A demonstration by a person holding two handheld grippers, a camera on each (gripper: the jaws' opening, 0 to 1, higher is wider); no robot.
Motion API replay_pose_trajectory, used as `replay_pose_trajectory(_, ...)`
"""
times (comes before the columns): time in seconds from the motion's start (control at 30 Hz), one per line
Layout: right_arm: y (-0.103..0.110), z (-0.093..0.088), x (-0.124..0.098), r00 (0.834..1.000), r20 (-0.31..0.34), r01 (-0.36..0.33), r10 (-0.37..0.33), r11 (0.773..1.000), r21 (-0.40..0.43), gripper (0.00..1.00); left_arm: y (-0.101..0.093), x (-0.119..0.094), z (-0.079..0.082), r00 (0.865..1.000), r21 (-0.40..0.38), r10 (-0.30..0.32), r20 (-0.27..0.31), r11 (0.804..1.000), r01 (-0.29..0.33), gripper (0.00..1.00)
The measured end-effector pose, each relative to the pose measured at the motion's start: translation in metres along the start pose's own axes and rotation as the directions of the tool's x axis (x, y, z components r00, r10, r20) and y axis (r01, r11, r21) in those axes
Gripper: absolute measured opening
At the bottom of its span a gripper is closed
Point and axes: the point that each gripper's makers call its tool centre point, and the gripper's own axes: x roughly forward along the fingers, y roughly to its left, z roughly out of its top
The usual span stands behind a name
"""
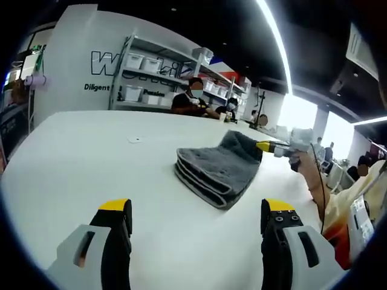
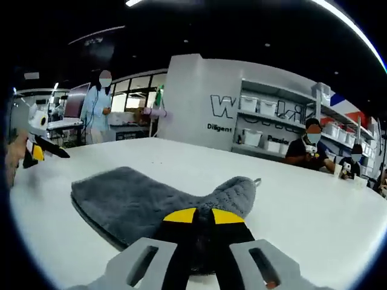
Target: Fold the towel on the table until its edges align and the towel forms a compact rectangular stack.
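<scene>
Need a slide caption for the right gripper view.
Right gripper shut on folded grey towel, lifting one corner off the white table.

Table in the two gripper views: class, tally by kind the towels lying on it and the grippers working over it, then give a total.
Towel: 1
Grippers: 2, the left gripper open, the right gripper with fingers shut on the towel
Total: 3
</scene>
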Motion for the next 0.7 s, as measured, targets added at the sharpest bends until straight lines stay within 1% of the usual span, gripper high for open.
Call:
replay_pose_trajectory(0.2,0.023,0.009,0.002,0.999,0.024,-0.046,0.046,0.999,0.012,0.04,0.0,0.0,0.0,1.0,-0.001,-0.002,0.0,1.0,0.002,0.86)
replay_pose_trajectory(0.47,0.051,0.025,0.006,0.994,0.053,-0.095,0.095,0.995,0.004,0.04,-0.001,-0.001,0.001,1.0,-0.001,-0.007,0.003,1.0,0.007,0.86)
replay_pose_trajectory(0.6,0.062,0.029,0.008,0.991,0.06,-0.118,0.117,0.993,0.002,0.04,-0.003,-0.001,0.001,1.0,-0.001,-0.009,0.006,1.0,0.009,0.86)
replay_pose_trajectory(0.7,0.075,0.031,0.01,0.986,0.066,-0.151,0.15,0.988,0.01,0.04,-0.003,-0.002,0.002,1.0,0.0,-0.011,0.01,1.0,0.011,0.86)
